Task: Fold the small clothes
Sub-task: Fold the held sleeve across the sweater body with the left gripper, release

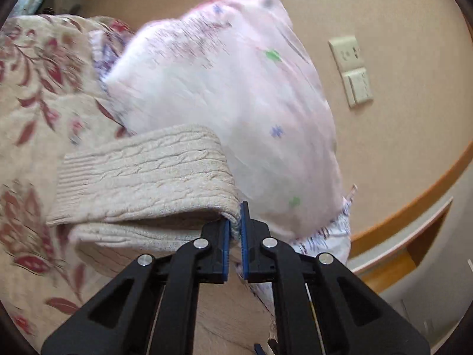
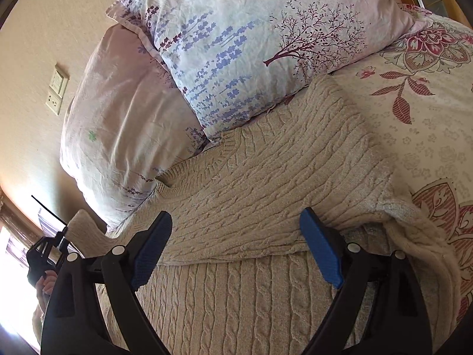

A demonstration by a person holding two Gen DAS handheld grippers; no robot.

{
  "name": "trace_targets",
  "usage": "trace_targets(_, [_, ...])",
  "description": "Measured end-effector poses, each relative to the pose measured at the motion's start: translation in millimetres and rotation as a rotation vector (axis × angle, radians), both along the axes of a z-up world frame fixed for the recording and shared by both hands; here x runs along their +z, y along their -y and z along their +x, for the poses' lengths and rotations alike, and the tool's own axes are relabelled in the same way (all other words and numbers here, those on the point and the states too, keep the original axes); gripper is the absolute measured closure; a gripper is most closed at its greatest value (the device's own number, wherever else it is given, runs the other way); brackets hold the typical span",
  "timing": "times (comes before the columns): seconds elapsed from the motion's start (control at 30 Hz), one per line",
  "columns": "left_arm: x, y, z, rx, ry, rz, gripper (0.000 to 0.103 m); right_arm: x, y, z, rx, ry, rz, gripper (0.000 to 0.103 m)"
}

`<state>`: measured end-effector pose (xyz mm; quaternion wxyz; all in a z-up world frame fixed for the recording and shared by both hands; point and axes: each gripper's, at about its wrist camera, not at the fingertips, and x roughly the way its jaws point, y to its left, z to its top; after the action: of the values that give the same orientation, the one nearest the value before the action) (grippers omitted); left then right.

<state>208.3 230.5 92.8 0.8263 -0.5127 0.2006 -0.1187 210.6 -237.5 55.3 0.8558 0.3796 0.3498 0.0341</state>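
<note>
A beige cable-knit sweater (image 2: 266,177) lies on the bed, partly folded over itself. In the left wrist view my left gripper (image 1: 235,230) is shut on a lifted fold of the sweater (image 1: 147,174), which drapes to the left of the blue pads. In the right wrist view my right gripper (image 2: 236,236) is open and empty, held just above the sweater's middle, its blue pads (image 2: 320,245) spread wide. The left gripper (image 2: 48,245) shows small at the far left there, holding a sleeve end (image 2: 85,230).
Two pillows, one pink (image 2: 118,118) and one with lavender print (image 2: 251,44), lie against the sweater's far edge. The floral bedspread (image 2: 428,118) covers the bed. A wall with a socket plate (image 1: 353,71) and a wooden bed frame (image 1: 414,207) lie beyond.
</note>
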Motion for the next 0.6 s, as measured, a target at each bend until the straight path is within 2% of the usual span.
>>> trace_targets(0.07, [-2.6, 41.4, 13.8, -0.102, 0.007, 0.028, 0.097, 0.3, 0.6, -0.4, 0.001, 0.003, 0.004, 0.013])
trace_targets(0.13, [-15.6, 80.6, 25.3, -0.188, -0.029, 0.072, 0.097, 0.7, 1.1, -0.5, 0.001, 0.004, 0.006, 0.013])
trace_targets(0.27, [-61.7, 135.3, 42.4, -0.311, -0.192, 0.110, 0.097, 1.3, 1.4, -0.8, 0.002, 0.006, 0.009, 0.013])
trace_targets(0.4, [-92.3, 145.0, 44.7, -0.330, -0.305, 0.078, 0.092, 1.1, 2.3, -1.2, 0.004, 0.007, 0.014, 0.013])
trace_targets(0.47, [-98.2, 137.3, 41.7, -0.315, -0.317, 0.030, 0.084, 1.4, 2.4, -1.1, 0.005, 0.008, 0.016, 0.013])
trace_targets(0.53, [-96.1, 124.0, 38.1, -0.275, -0.316, -0.002, 0.071, 1.6, 2.2, -1.2, 0.005, 0.008, 0.016, 0.013])
trace_targets(0.6, [-91.1, 108.3, 34.4, -0.212, -0.310, -0.027, 0.067, 1.7, 2.2, -1.4, 0.005, 0.008, 0.016, 0.013])
